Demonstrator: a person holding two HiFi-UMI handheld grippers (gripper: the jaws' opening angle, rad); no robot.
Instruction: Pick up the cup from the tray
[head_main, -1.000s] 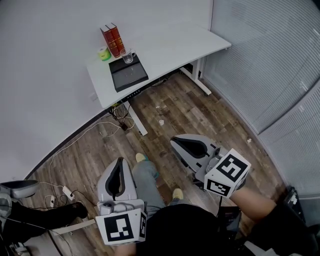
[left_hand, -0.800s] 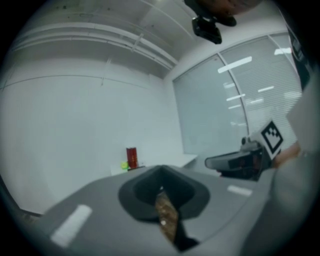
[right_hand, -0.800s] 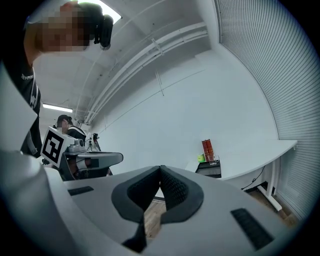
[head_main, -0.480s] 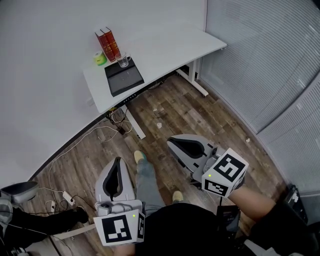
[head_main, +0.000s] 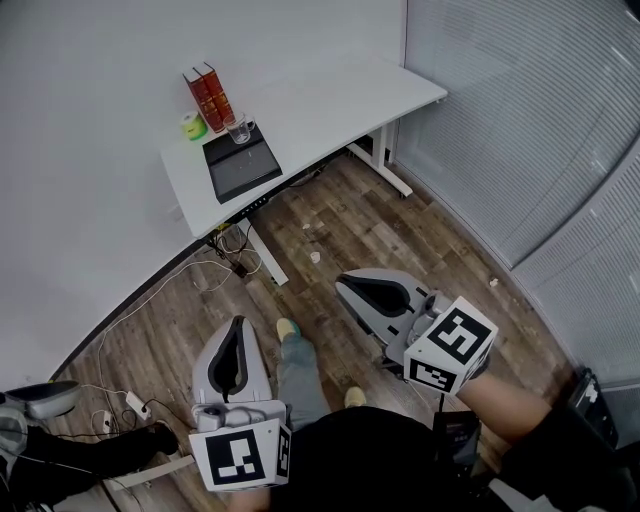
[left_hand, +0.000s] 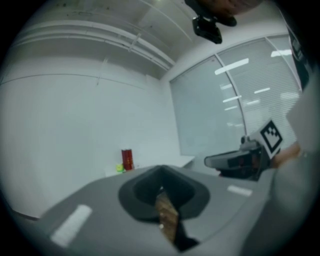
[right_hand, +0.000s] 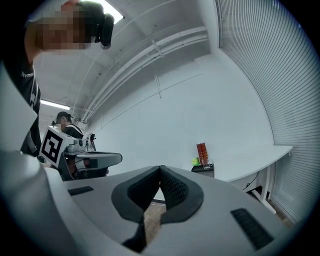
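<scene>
Cup (head_main: 238, 128): a small clear glass one with a side handle, upright at the far corner of the black tray (head_main: 240, 168). The tray lies on the white worktop (head_main: 330, 105) well across the room, just beside 2 red books (head_main: 205, 92) and a green roll (head_main: 192, 125). Whether the cup holds anything is too small to tell. I judge it light, rigid, smooth enough to slip, and breakable if knocked or squeezed hard. The best hold is probably across the body below the rim, leaving the handle clear. Left tool (head_main: 237, 325) and right tool (head_main: 348, 281) are both clenched with nothing between their pads, over the wood floor (head_main: 350, 220), far from the tray. Whichever reaches must open first.
</scene>
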